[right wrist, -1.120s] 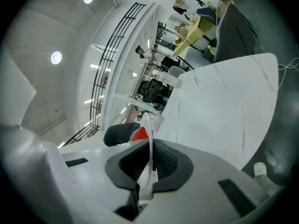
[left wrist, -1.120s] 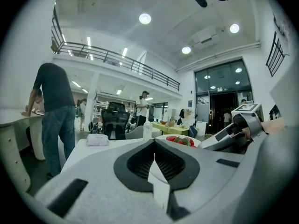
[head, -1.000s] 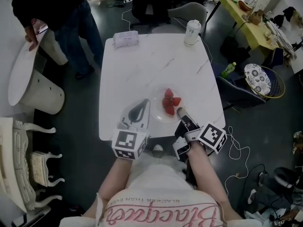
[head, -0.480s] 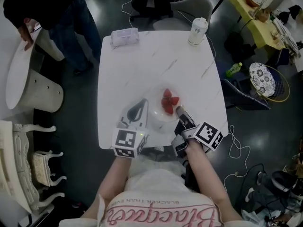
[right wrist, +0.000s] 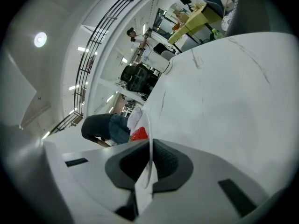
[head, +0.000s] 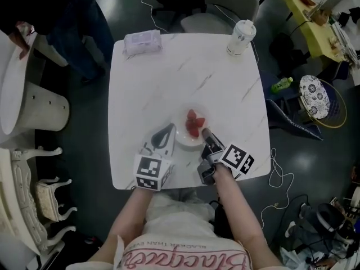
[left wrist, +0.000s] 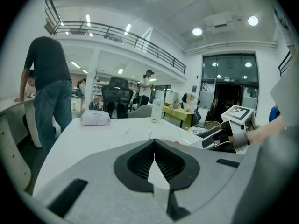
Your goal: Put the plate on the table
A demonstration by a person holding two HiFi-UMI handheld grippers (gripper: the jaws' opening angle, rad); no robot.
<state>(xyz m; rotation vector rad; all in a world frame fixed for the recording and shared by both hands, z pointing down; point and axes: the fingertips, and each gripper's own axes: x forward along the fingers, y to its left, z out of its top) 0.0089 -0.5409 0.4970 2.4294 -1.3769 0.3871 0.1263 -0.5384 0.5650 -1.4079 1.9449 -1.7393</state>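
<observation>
Clearly, the right gripper (head: 205, 134) is clamped on the near rim of the plate (head: 179, 129), with the thin edge pinched between its jaws. The plate carries a few strawberries (head: 193, 124) and sits a little in from the near edge of the surface (head: 169, 72), right of the middle. I cannot tell from these views whether its base rests fully on the surface.

To finish well, I would keep the plate level so the strawberries do not roll. I would lower it until the whole base sits flat, and only then open the jaws and draw back towards the near edge without dragging the rim. The left gripper (head: 167, 131) lies just beside the plate on its left, with its jaws together and nothing between them. It is best kept clear so it does not nudge the plate.

The surface is white with faint grey veins. A lidded cup (head: 240, 36) stands at its far right corner and a soft packet (head: 142, 41) at its far left corner. A grey chair (head: 225, 7) is beyond the far edge. A person in dark clothes (head: 56, 10) leans over a round white table to the left, and a yellow table (head: 304, 10) stands far right.
</observation>
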